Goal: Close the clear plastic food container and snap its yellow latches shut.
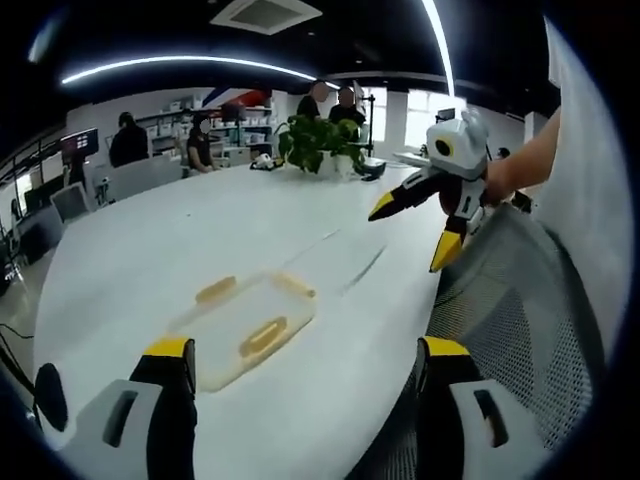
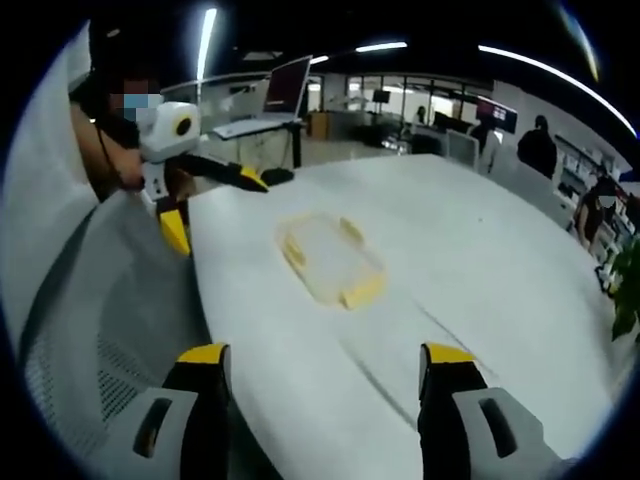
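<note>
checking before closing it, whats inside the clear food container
The clear food container on the white table looks empty through the plastic; yellow latches sit along its edges. Small contents can't be ruled out.

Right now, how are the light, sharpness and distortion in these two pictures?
Left gripper view: even ceiling light, fisheye bends the white table; the clear container is soft, low in contrast. Right gripper view: blurrier overall, container pale yet its yellow latches readable; the left hand-held gripper stays recognisable.
</note>
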{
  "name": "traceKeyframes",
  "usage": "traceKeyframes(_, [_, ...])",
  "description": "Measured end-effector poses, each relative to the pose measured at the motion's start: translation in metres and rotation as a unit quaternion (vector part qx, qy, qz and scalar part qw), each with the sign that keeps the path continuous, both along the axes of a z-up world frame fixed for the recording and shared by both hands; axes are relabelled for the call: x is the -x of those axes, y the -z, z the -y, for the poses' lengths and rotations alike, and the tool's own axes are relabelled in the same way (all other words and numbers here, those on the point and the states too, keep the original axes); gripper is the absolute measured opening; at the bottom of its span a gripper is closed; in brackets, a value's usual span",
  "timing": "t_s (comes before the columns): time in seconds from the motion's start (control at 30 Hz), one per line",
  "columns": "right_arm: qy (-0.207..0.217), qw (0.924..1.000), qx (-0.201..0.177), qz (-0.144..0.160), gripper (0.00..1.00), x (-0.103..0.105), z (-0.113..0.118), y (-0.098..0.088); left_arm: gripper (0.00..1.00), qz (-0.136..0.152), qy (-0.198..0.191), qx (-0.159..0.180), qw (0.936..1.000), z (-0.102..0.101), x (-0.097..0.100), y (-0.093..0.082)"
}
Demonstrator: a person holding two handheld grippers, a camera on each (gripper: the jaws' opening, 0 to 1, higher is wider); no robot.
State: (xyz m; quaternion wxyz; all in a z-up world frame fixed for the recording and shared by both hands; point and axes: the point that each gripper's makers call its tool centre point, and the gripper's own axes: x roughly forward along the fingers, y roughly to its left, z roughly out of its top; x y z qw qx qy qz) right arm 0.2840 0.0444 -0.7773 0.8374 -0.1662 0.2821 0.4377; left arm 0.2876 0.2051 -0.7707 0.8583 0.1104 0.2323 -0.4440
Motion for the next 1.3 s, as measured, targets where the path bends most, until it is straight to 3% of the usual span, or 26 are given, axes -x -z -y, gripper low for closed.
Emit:
traceKeyframes(0.27, [-0.022, 0.9997, 0.008, 0.006, 0.76, -0.010, -0.011, -0.005, 0.90, -0.004, 0.011, -0.016, 0.9998, -0.005, -0.005, 0.008])
traceKeyframes(0.83, [-0.043, 0.9982, 0.041, 0.012, 0.74, -0.035, -0.037, 0.004, 0.87, -0.022, 0.043, -0.054, 0.9974, -0.020, -0.009, 0.029])
traceKeyframes(1.3, [-0.078, 0.9944, 0.068, 0.023, 0.71, -0.047, -0.051, 0.007, 0.83, -0.024, 0.058, -0.080, 0.9948, -0.032, -0.022, 0.035])
